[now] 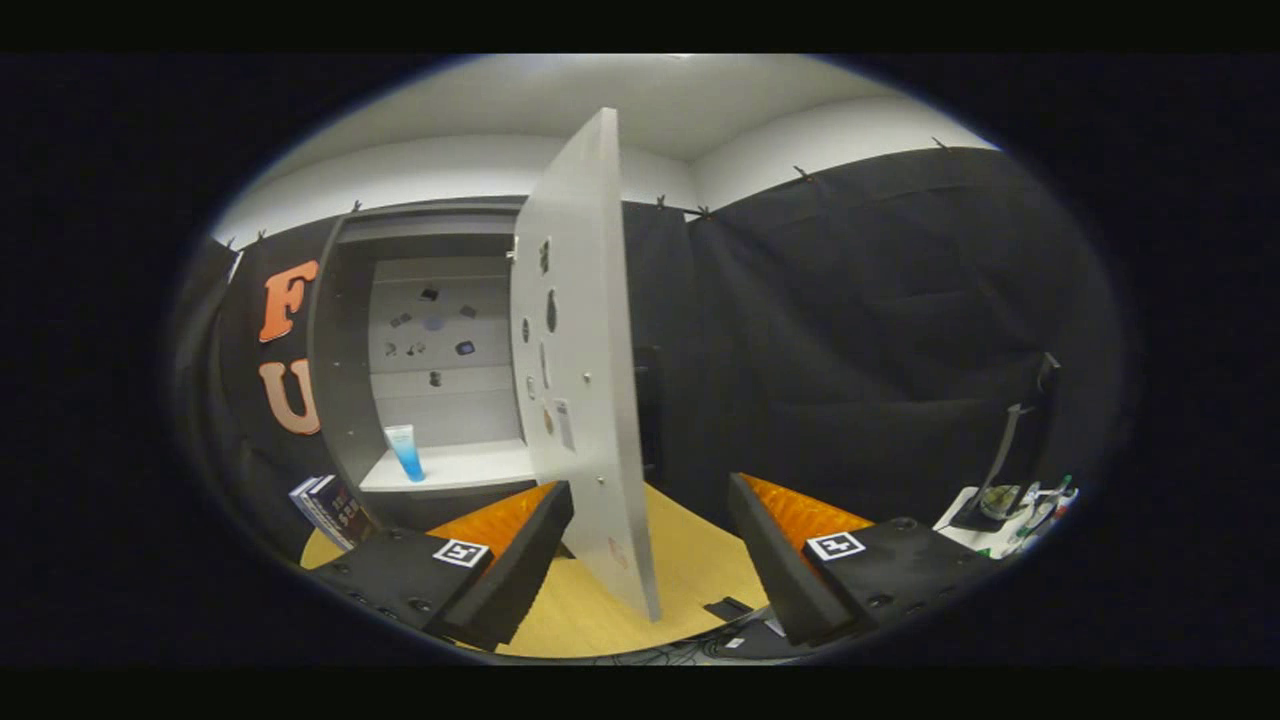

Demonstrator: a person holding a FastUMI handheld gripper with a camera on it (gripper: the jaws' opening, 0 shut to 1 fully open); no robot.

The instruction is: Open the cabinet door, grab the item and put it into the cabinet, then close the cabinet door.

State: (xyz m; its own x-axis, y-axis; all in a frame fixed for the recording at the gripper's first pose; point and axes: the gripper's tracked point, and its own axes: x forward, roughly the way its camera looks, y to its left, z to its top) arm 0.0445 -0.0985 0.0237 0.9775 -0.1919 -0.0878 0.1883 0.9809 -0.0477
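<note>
The cabinet [340,330] stands ahead to the left with its white door [585,380] swung wide open, the door's edge pointing toward me. A blue-and-white tube [405,452] stands upright on the cabinet's bottom shelf [470,468], near its left front. My gripper [650,560] is open; the lower edge of the door runs down between the two fingers [510,545] without either of them touching it. Small stickers dot the cabinet's back wall and the inside of the door.
A wooden tabletop [690,570] lies under the fingers. A few books [335,510] lean beside the cabinet at lower left. At the right stands a white tray [1000,515] with a black stand and small items. Black cloth walls the booth behind.
</note>
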